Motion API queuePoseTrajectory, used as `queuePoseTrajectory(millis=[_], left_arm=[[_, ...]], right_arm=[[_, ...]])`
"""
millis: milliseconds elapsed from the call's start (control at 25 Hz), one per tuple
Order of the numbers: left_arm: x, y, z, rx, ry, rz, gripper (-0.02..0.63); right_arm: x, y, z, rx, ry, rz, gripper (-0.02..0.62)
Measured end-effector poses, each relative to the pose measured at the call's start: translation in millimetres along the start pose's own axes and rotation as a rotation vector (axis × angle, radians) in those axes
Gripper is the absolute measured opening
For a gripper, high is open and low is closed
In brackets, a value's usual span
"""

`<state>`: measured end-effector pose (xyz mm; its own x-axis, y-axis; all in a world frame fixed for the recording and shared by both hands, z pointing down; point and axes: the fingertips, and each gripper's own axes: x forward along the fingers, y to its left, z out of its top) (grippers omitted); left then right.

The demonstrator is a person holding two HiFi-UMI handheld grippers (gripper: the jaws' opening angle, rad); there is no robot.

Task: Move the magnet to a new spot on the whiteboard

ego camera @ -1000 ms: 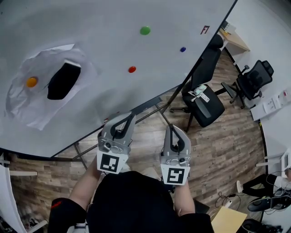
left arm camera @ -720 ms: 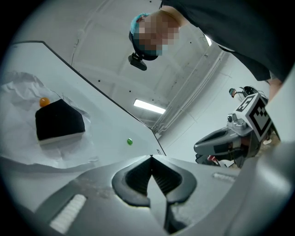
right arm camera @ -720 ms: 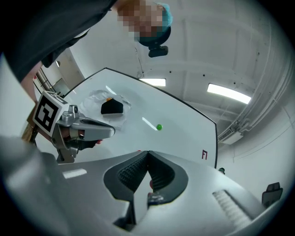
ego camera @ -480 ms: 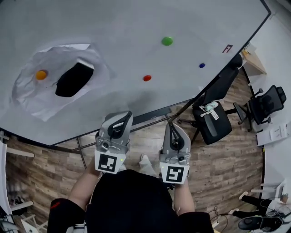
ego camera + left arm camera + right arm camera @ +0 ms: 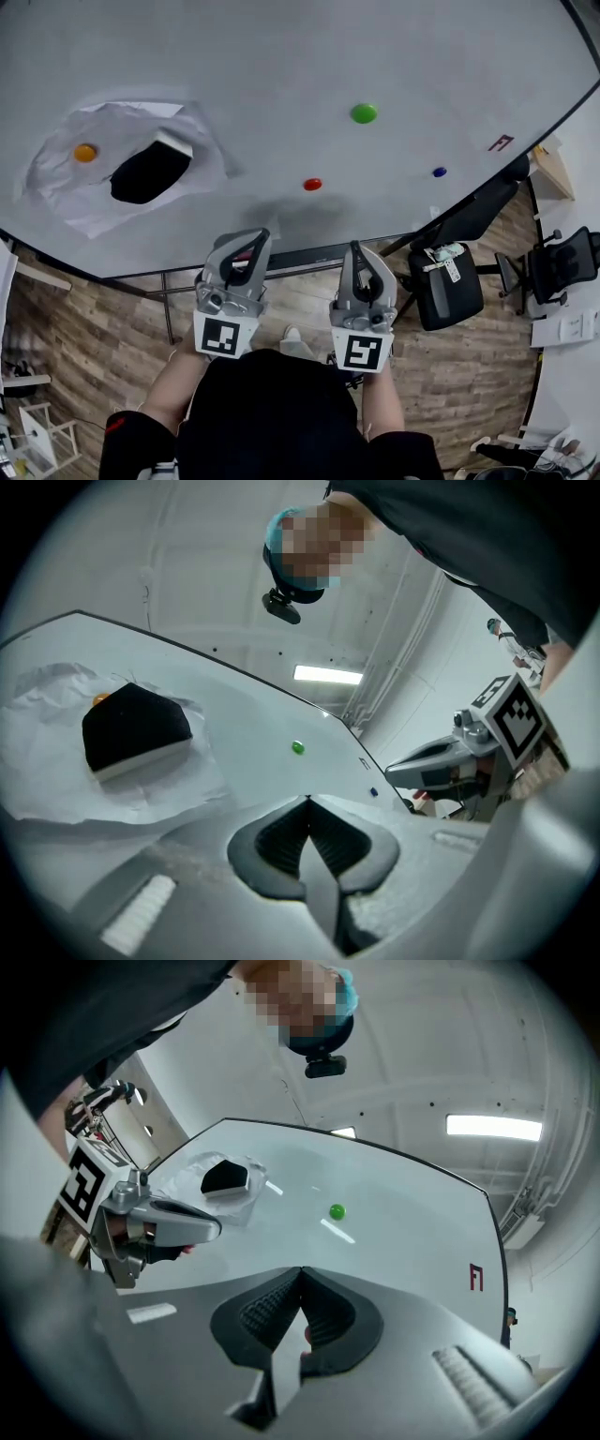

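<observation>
Head view: whiteboard (image 5: pixel 281 56) fills the upper frame and carries four magnets.
- Red magnet (image 5: pixel 312 184): lies on the board near its lower edge, at 12 o'clock from the gap between the two grippers. Neither gripper touches it.
- Green magnet (image 5: pixel 364 113): at 1 o'clock from the red one.
- Blue magnet (image 5: pixel 439 172): at 3 o'clock from the red one, well apart.
- Orange magnet (image 5: pixel 85 152): far out at 9 o'clock, on a sheet of crumpled paper (image 5: pixel 66 202). A black eraser (image 5: pixel 145 175) sits just beside it on the same sheet.

Left gripper (image 5: pixel 256 234): jaws together, tips meeting, nothing clamped. Its tips are short of the board's lower edge.

Right gripper (image 5: pixel 354 247): jaws together and empty, side by side with the left, at 3 o'clock from it.

Below the board there is a wood floor (image 5: pixel 94 309). An office chair (image 5: pixel 448 286) stands at 3 o'clock from the right gripper.
</observation>
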<state>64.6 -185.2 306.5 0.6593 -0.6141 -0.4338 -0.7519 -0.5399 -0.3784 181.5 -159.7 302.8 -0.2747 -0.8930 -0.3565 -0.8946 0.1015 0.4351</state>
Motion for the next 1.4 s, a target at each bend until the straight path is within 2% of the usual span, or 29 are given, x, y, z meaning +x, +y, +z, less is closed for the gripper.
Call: queuePoseTrajectory(millis=[640,1080,1400], left_arm=[[-10.8,30.2,-10.4,0.083,0.072,0.166,0.002],[-15.7,30.6,-16.0,0.092,0.097,0.184,0.002],[-14.6,30.9,-18.6,0.095,0.101,0.180,0.002]], right_arm=[[67.3,21.3,-9.0,0.063,-0.079,0.124,0.002],[83.3,28.9,-25.6,0.078,-0.025,0.145,0.006],[88.2,34.4,-35.1,0.100,0.007,0.147,0.103]])
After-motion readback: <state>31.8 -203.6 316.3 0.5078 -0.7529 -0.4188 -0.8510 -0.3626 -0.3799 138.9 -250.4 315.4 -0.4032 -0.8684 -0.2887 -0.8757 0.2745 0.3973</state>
